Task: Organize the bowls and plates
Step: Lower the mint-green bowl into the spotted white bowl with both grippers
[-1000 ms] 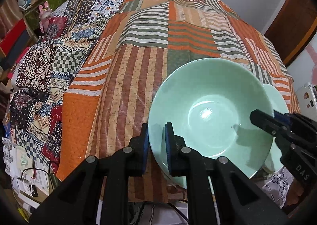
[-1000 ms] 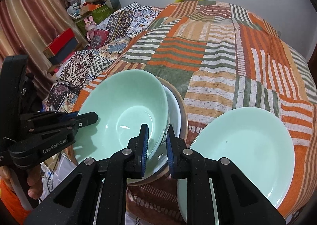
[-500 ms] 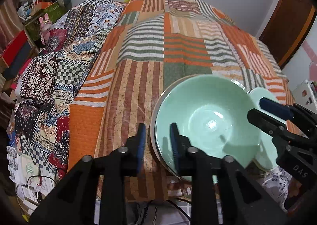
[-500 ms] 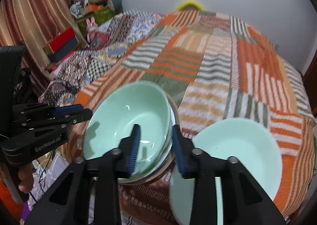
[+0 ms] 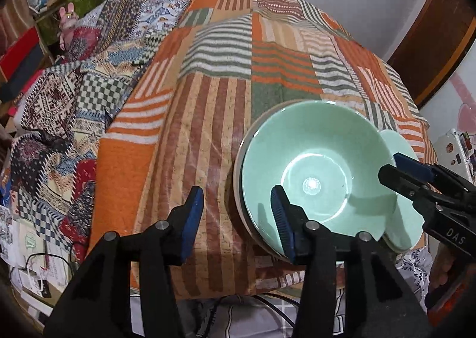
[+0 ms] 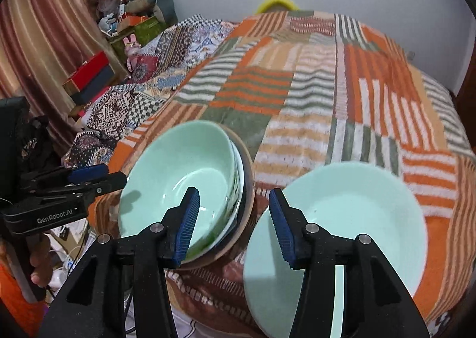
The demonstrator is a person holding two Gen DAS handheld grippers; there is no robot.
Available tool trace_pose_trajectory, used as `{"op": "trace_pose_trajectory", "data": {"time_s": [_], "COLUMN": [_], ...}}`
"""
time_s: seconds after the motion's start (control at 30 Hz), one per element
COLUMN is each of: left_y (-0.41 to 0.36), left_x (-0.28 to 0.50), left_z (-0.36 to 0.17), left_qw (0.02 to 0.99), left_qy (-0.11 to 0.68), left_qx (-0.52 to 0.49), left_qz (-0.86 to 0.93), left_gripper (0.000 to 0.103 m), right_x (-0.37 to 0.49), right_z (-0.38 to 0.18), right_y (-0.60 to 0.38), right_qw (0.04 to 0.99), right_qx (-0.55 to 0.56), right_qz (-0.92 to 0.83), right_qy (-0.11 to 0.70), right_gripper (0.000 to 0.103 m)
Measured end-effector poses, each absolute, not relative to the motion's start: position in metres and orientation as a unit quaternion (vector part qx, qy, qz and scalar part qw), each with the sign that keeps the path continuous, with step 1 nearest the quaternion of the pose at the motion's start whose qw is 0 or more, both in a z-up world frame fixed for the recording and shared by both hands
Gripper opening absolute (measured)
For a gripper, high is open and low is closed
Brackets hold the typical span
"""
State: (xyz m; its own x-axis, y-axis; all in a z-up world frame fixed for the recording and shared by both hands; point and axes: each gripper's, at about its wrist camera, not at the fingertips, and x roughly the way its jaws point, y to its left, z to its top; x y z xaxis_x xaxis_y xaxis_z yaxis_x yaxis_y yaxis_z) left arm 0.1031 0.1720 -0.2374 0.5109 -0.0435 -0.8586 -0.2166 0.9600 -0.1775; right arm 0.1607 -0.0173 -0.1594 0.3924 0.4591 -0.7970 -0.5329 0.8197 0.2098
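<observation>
A mint green bowl [image 5: 315, 177] sits nested on a stack of bowls near the bed's front edge; it also shows in the right wrist view [image 6: 181, 177]. A brown outer bowl [image 6: 248, 204] rims the stack. A mint green plate [image 6: 351, 225] lies to the right of the stack, partly seen in the left wrist view [image 5: 401, 228]. My left gripper [image 5: 236, 219] is open, its jaws astride the stack's left rim without touching it. My right gripper [image 6: 233, 225] is open, above the gap between stack and plate.
The dishes rest on a bed with an orange, green and cream striped patchwork cover [image 5: 253, 64]. A patterned quilt [image 5: 74, 94] lies on the left. Boxes and toys [image 6: 98, 70] crowd the far left. Cables and papers lie on the floor [image 5: 35, 263] below the bed's edge.
Both grippers were shut on the mint green bowl's rim and lowered it onto the stack. They have since opened and let go, and both have drawn back a little.
</observation>
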Motion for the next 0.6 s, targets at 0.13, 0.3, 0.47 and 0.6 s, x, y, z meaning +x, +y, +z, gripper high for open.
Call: {"op": "trace_pose_trajectory", "data": {"time_s": [0.13,0.3,0.47,0.6], "left_y": [0.172,0.171,0.17,0.165], "left_x": [0.107,0.111,0.116,0.117], "left_z": [-0.25,-0.261,-0.268,-0.267], "left_qw": [0.854,0.85,0.844,0.848], "left_qy": [0.499,0.504,0.509,0.507], "left_qx": [-0.145,-0.152,-0.168,-0.152], "left_qz": [0.04,0.028,0.01,0.014], "left_gripper": [0.047,0.035,0.026,0.026], "right_x": [0.165,0.167,0.169,0.168], "right_z": [-0.167,-0.173,-0.176,-0.176], "right_y": [-0.016,-0.016,-0.015,-0.011], "right_qw": [0.826,0.816,0.815,0.818], "right_qx": [-0.029,-0.01,-0.007,-0.026], "right_qz": [0.299,0.309,0.306,0.303], "right_qy": [0.477,0.488,0.491,0.488], "right_gripper": [0.045,0.035,0.034,0.035]}}
